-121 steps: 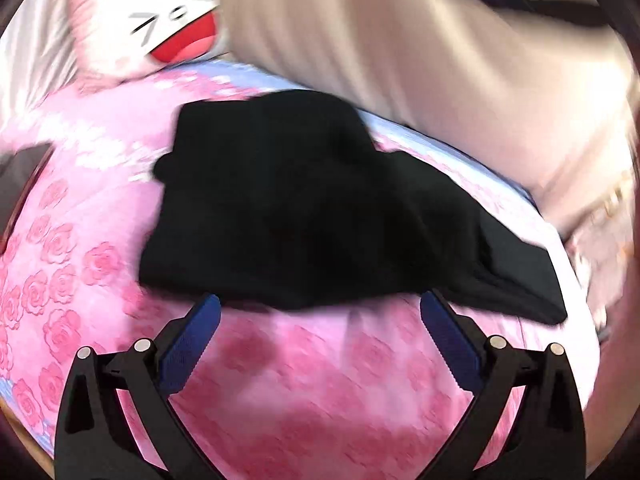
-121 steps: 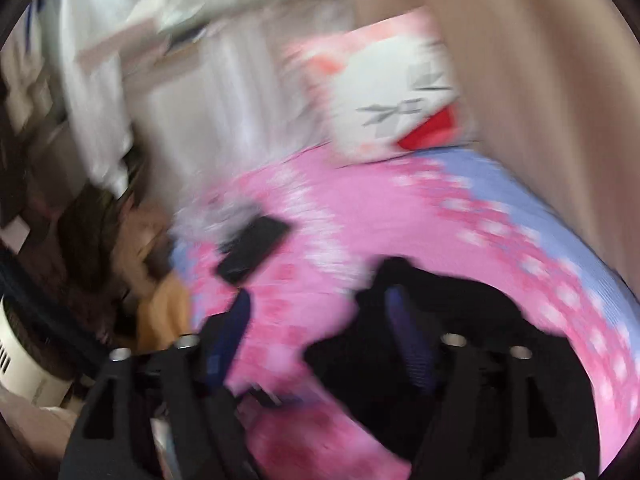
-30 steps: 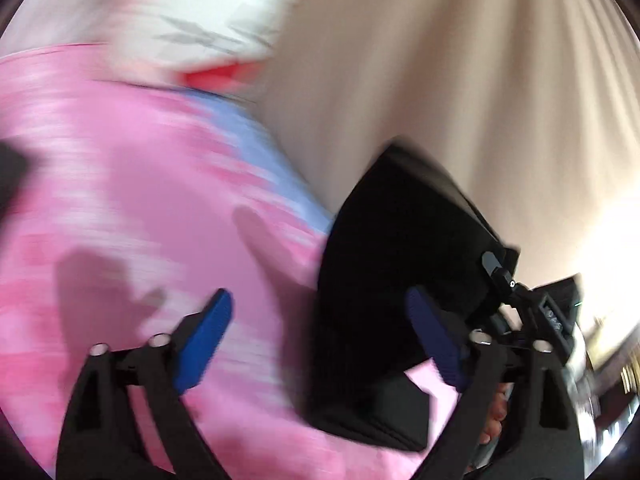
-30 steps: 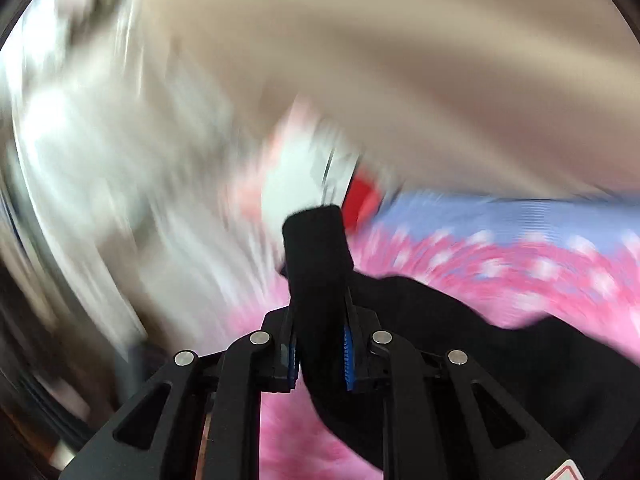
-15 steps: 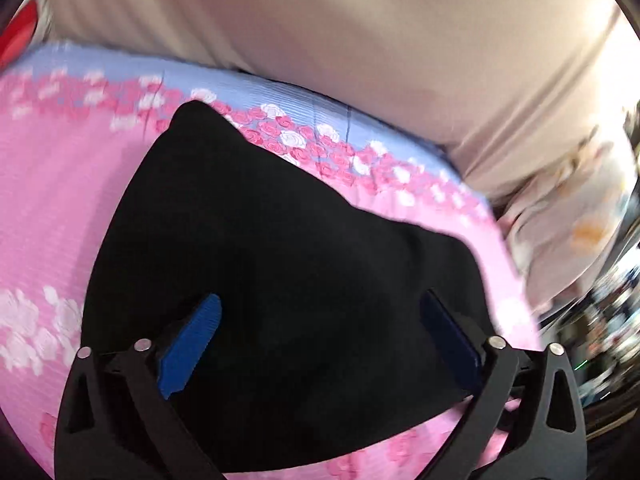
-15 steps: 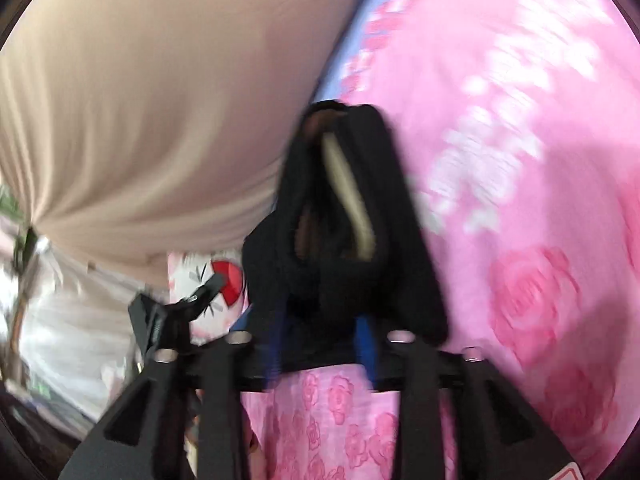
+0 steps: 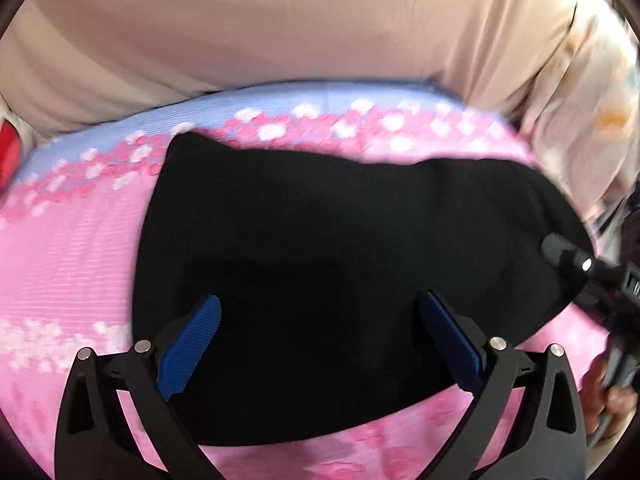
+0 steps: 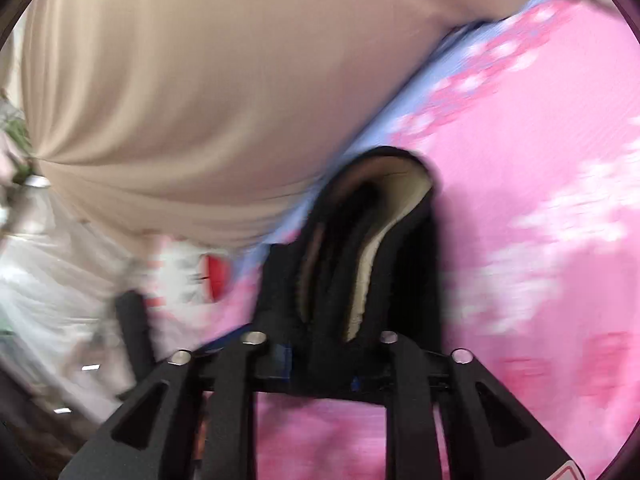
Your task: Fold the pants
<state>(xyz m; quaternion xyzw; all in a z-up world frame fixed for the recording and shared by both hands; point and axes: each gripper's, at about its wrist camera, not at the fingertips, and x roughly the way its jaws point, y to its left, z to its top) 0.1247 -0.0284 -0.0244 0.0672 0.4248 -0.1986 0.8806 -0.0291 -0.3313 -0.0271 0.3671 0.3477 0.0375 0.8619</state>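
Left wrist view: left tool (image 7: pixel 318 338) hangs wide open over the pants (image 7: pixel 340 272), nothing between its blue pads (image 7: pixel 192 344). Pants are a black folded bundle lying on the pink floral bedspread (image 7: pixel 64 264), spanning roughly 9 to 3 o'clock across frame centre. Beige curtain (image 7: pixel 280 24) fills 12 o'clock. At 3 o'clock the right tool (image 7: pixel 568 258) reaches in at the bundle's right end.

Right wrist view: right tool (image 8: pixel 320 356) is clamped on the pants (image 8: pixel 360 248); several black layers with a pale lining stand up from the jaws toward 12 o'clock. A pillow (image 8: pixel 192 276) with a red patch sits at 9 o'clock, bedspread (image 8: pixel 540 160) from 1 to 5 o'clock. Frame is motion-blurred, edges soft.

Judgement: fold is late stage, the bundle already looks compact. To do this step well:
- keep the right clamp on all layers until the stack lies flat, else the inner layers slip out
- bring the left tool down to pin the near edge at 6 o'clock, then release
- lay the end over square so the edges align
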